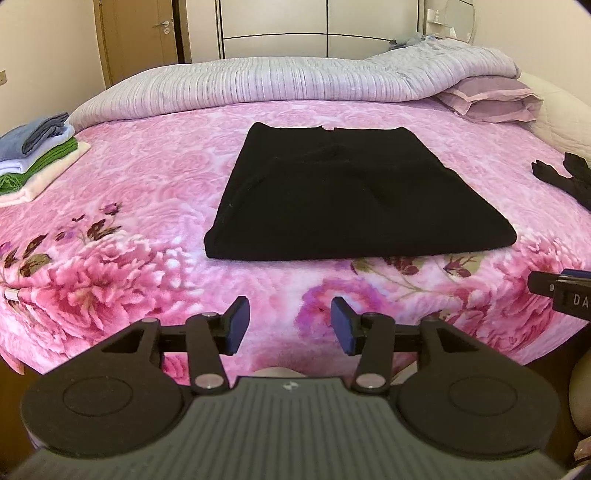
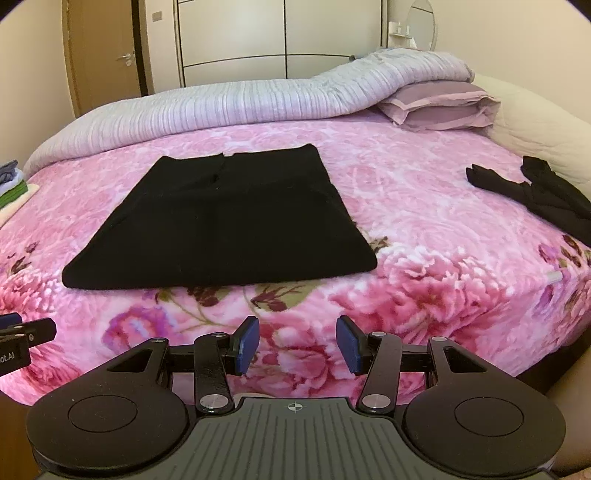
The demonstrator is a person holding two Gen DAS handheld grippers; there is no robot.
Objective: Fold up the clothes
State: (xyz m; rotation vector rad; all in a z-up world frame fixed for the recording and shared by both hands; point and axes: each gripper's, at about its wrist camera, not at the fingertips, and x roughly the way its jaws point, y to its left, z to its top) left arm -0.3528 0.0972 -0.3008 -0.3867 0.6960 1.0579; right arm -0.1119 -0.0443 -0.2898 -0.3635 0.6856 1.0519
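Here the folded black garment (image 1: pixel 325 195) lies flat, both grippers' jaws open and empty.

1. A pink floral blanket (image 1: pixel 147 206) covers the bed.
2. A lilac ribbed quilt (image 1: pixel 258 83) lies rolled along the far side of the bed.
3. A purple pillow (image 2: pixel 439 105) lies partly under the right end of the quilt.
4. Behind the bed stand a cream wardrobe (image 2: pixel 280 33) and a wooden door (image 2: pixel 105 55).
5. A round mirror (image 2: pixel 421 22) stands at the far right.
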